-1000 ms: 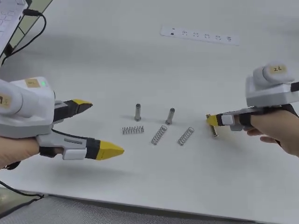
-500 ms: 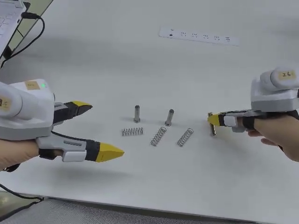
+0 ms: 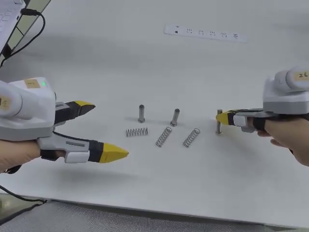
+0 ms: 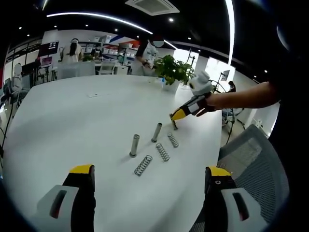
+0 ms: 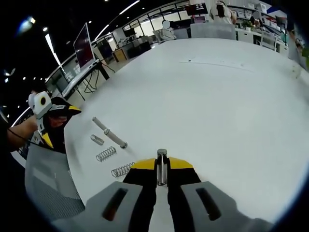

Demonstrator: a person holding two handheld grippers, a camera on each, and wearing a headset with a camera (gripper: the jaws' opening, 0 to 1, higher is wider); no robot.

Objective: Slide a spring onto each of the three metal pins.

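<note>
1. The right gripper (image 3: 219, 117) is clamping a pin (image 5: 161, 169) by its upper part. That pin is standing upright at the right end of the row, and I cannot tell whether its foot is touching the table (image 3: 145, 67).
2. The left gripper (image 3: 109, 129) is hovering over the table's left side, jaws spread wide and gripping nothing.
3. Between the grippers, the left pin (image 3: 141, 113) and the middle pin (image 3: 175, 117) are standing upright on the table.
4. Just in front of the pins, three springs are lying loose on their sides: the left spring (image 3: 136, 131), the middle spring (image 3: 164, 137) and the right spring (image 3: 191, 137), which is near the held pin.
5. A power strip (image 3: 207, 34) is lying at the far edge.
</note>
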